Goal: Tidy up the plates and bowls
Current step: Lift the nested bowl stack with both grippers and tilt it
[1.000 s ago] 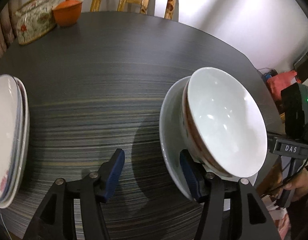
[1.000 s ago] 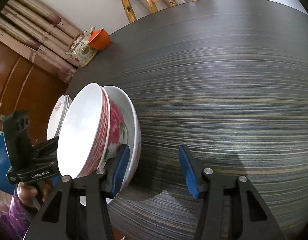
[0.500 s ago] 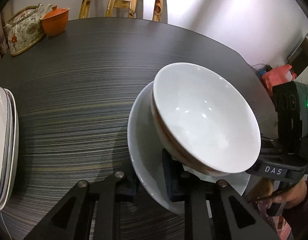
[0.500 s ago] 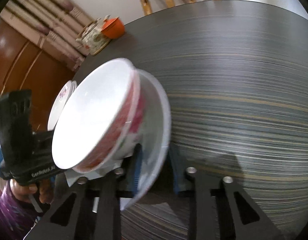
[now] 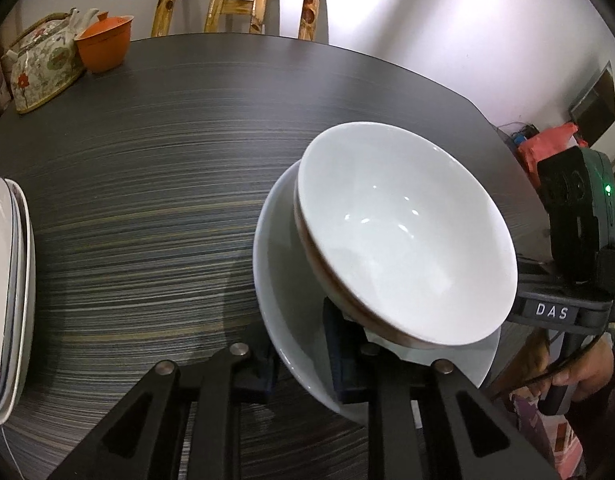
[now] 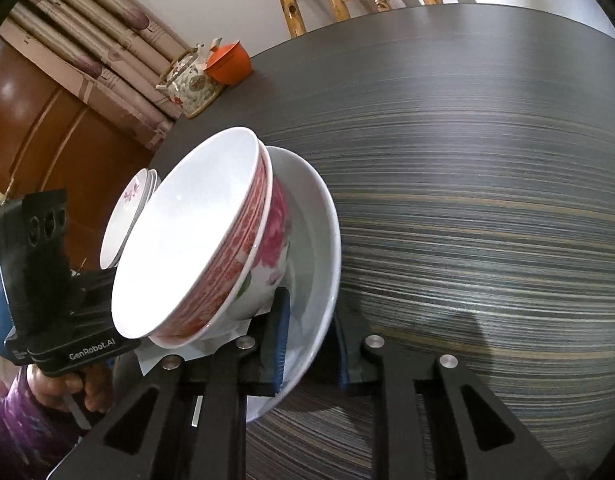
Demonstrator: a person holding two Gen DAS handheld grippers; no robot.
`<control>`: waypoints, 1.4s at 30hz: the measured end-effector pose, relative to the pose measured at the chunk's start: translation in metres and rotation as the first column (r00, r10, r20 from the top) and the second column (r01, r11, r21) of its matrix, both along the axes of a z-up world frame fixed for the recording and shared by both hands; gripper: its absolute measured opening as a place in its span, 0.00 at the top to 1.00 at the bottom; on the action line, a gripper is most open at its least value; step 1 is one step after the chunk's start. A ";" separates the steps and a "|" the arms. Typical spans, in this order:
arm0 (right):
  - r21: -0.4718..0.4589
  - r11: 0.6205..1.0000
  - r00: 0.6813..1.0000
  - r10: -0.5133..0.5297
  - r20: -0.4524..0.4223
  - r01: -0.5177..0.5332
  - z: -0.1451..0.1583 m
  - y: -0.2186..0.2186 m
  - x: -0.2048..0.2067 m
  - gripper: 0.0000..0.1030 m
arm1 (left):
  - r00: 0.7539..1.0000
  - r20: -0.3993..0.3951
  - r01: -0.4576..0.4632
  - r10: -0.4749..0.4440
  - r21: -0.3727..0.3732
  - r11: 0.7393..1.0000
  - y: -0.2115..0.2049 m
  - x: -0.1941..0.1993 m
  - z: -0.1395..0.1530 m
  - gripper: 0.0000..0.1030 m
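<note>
A wide white plate (image 5: 283, 280) carries two nested bowls (image 5: 403, 232), white inside, with red flower patterns outside (image 6: 267, 240). My left gripper (image 5: 303, 360) is shut on the plate's near rim, one blue pad above it and one below. On the opposite side, my right gripper (image 6: 311, 344) is shut on the same plate (image 6: 323, 240) in the same way. Each view shows the other gripper's black body behind the bowls (image 5: 567, 264) (image 6: 47, 280). I cannot tell if the plate rests on the dark striped table (image 5: 147, 200).
A stack of white plates (image 5: 7, 280) (image 6: 127, 216) sits at the table's left edge. At the far corner stand a floral teapot (image 5: 43, 64) and an orange lidded cup (image 5: 103, 44). A wooden chair (image 5: 243, 4) stands behind the table. A person's hand (image 5: 579, 376) holds the right gripper.
Both grippers stood open beside the plate a second ago. Each has closed on the plate's rim. The plate and bowls sit more level in both views now.
</note>
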State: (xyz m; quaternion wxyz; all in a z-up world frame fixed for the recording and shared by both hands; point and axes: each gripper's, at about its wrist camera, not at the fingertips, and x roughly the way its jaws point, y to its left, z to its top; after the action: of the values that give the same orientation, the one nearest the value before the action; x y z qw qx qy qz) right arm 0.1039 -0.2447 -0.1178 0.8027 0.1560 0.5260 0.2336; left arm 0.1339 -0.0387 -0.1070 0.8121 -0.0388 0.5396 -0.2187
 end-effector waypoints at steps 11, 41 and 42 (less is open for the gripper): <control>0.001 1.000 1.000 0.002 -0.023 -0.002 0.000 -0.013 -0.004 0.60 | 0.999 -0.032 -0.005 0.005 -0.022 1.000 0.006 0.006 -0.001 0.59; 0.108 0.991 0.995 -0.075 -0.070 0.082 0.008 -0.029 0.017 0.90 | 1.000 -0.017 -0.018 0.018 -0.038 0.999 0.012 0.008 0.000 0.83; 0.108 0.991 0.995 -0.075 -0.067 0.082 0.009 -0.028 0.017 0.89 | 1.000 -0.013 -0.018 0.018 -0.038 0.999 0.013 0.008 0.000 0.83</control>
State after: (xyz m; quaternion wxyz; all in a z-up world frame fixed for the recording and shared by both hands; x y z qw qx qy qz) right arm 0.1209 -0.2727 -0.1093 0.7846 0.2281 0.5306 0.2256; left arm 0.1414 -0.0256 -0.1071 0.8098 -0.0605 0.5400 -0.2213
